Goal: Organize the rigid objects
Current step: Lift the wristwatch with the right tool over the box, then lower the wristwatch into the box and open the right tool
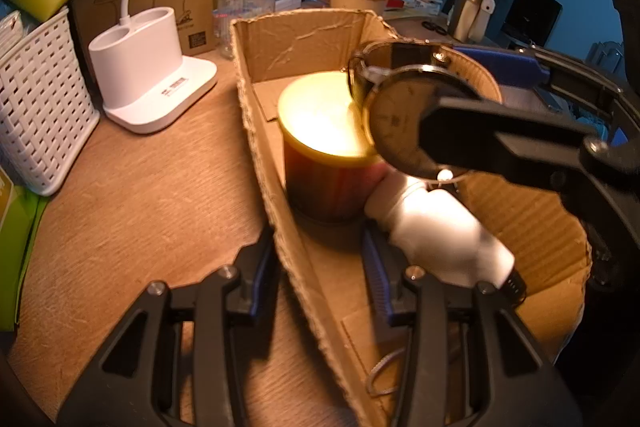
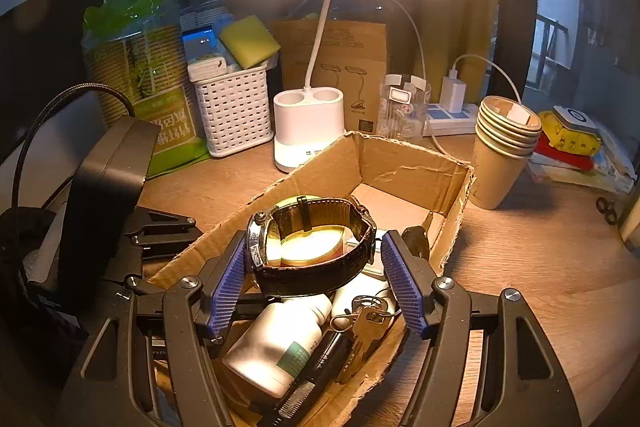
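An open cardboard box (image 2: 412, 163) stands on the wooden desk. In it lie a yellow-lidded tin (image 1: 324, 155), a white pill bottle (image 2: 276, 343), keys (image 2: 366, 315) and a black comb (image 2: 316, 371). My right gripper (image 2: 316, 283) holds a wristwatch (image 2: 316, 251) with a black leather strap between its blue pads, just above the box contents. In the left wrist view the watch (image 1: 400, 123) hangs over the box. My left gripper (image 1: 320, 287) straddles the box's left wall (image 1: 272, 187), one blue pad on each side.
A white desk lamp base (image 2: 308, 131), a white woven basket (image 2: 234, 111), a stack of paper cups (image 2: 500, 151), a power strip (image 2: 452, 115), a clear jar (image 2: 404, 107) and a green bag (image 2: 148, 75) surround the box. Bare desk (image 2: 540, 247) lies to the right.
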`<state>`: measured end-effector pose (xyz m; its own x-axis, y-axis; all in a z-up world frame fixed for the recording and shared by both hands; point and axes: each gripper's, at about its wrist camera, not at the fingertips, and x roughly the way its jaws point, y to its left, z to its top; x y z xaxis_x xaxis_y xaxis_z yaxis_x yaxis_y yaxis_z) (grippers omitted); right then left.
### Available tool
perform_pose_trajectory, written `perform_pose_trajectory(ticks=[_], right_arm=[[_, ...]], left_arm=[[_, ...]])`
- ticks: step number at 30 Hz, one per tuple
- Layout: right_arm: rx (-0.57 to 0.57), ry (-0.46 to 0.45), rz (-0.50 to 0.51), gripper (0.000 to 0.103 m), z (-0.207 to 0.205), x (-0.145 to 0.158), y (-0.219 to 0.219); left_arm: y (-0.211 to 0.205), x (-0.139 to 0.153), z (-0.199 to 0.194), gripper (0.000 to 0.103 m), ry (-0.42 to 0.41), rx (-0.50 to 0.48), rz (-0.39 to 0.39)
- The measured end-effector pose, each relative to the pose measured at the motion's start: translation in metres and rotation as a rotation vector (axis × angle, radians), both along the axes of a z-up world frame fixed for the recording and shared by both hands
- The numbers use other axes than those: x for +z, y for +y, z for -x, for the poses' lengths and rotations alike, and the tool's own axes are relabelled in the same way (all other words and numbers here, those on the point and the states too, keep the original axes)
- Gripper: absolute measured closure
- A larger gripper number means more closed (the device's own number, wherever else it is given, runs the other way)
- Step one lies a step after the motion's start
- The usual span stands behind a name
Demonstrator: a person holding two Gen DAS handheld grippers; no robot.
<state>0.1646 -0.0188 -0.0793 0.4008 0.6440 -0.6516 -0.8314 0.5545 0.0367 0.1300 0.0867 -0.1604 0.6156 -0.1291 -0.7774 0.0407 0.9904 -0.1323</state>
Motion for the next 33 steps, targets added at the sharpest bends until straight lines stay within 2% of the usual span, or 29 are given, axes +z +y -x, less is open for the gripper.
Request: perform_pose_trajectory(ticks=[11,17,21,33], right_arm=[[0.059,0.004,0.023,0.034,0.009,-0.003,0.006],[0.069,-0.021,0.069,0.033,0.014,-0.008,0.009],[0.074,-0.054,0.140,0.033,0.018,-0.015,0.012],[0.065,-0.044,0.136,0.032,0.015,-0.016,0.009]], left_arm=[[0.000,0.000,0.000,0.060,0.000,0.000,0.000],[0.000,0.000,0.000,0.060,0.000,0.000,0.000],[0.000,0.000,0.000,0.060,0.000,0.001,-0.001],[-0.001,0.000,0.000,0.060,0.000,0.001,-0.001]])
